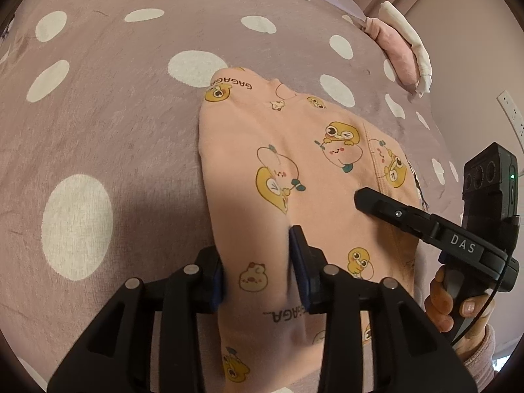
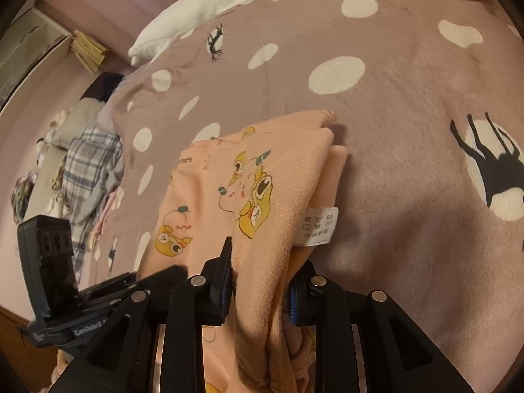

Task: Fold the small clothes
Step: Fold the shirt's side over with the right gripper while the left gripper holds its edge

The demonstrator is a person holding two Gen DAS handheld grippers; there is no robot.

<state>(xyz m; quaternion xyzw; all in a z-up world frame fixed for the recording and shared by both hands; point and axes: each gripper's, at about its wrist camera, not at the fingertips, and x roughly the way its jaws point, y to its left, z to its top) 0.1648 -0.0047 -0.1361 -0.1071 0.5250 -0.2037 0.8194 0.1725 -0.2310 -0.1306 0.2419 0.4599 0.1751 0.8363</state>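
Observation:
A small peach garment (image 1: 294,163) printed with yellow ducks lies partly folded on a mauve polka-dot blanket (image 1: 114,98). My left gripper (image 1: 258,271) is shut on the garment's near edge, cloth bunched between its blue pads. My right gripper (image 2: 260,286) is shut on the garment (image 2: 262,196) at its right side, where a white care label (image 2: 317,226) shows. The right gripper also shows in the left wrist view (image 1: 363,196), reaching in from the right over the cloth. The left gripper's body shows at lower left of the right wrist view (image 2: 65,294).
A pink and white folded item (image 1: 402,52) lies at the blanket's far right edge. A white pillow (image 2: 203,9) and a plaid cloth (image 2: 88,160) lie off the bed's left side. A wall socket strip (image 1: 511,111) is at right.

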